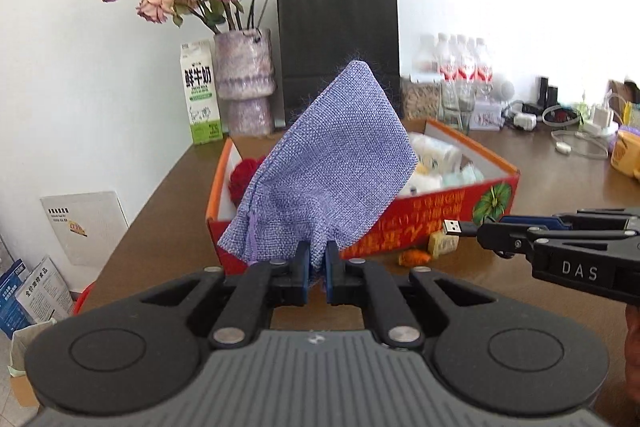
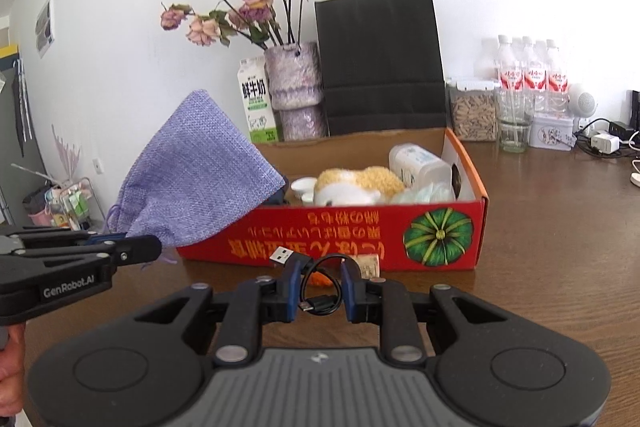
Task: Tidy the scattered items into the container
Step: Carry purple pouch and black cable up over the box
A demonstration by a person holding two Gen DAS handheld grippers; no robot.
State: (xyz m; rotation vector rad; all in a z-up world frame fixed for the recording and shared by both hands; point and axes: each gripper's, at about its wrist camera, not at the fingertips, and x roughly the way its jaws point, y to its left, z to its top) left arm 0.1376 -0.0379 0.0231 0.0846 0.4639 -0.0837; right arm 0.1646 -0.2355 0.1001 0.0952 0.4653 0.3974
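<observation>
Red box (image 1: pixel 424 223) interior, perhaps pouch-hidden (image 1: pixel 332 167).

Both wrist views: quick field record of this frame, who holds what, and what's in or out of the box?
left gripper: shut on purple pouch, held up at the near-left corner of the box
right gripper: shut on coiled USB cable, just short of the box's front wall
red box: open, on brown table
inside box: plush toy, white bottle, red item
outside box: orange item and small yellowish packet by the front wall
</observation>
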